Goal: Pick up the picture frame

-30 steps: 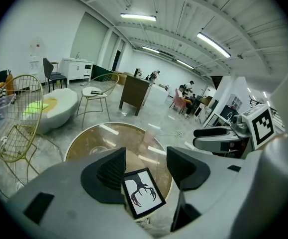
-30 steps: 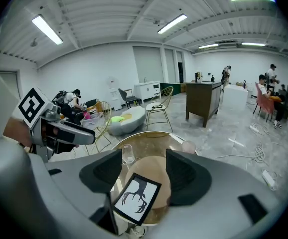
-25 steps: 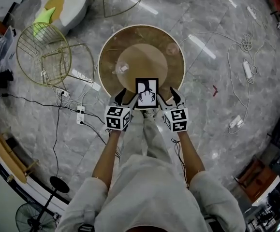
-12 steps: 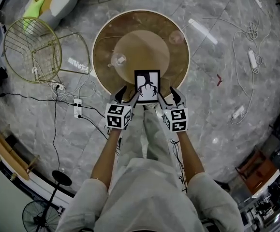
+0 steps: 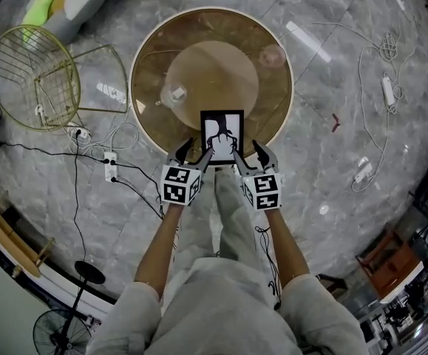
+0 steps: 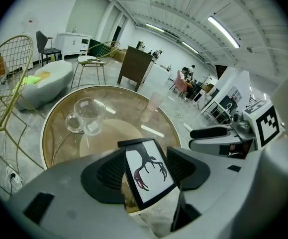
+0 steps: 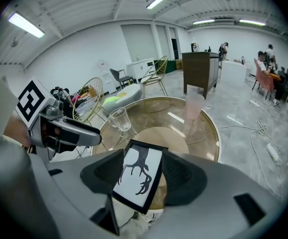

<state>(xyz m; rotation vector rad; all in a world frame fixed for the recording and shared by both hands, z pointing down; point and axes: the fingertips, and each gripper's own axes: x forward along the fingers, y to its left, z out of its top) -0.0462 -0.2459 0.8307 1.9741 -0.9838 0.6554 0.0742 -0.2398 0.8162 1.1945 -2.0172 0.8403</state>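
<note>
round glass counter carries a clear glass mug; a pale pink cup stands well apart from the mug, near the rim.

No words, numbers or brand names can be read anywhere. The cube on the left gripper and the one on the right gripper carry only black-and-white square code patterns (blocks, not letters). The picture frame shows a dark antler-like drawing without a caption. A notice on the far wall is too small to read.
</note>
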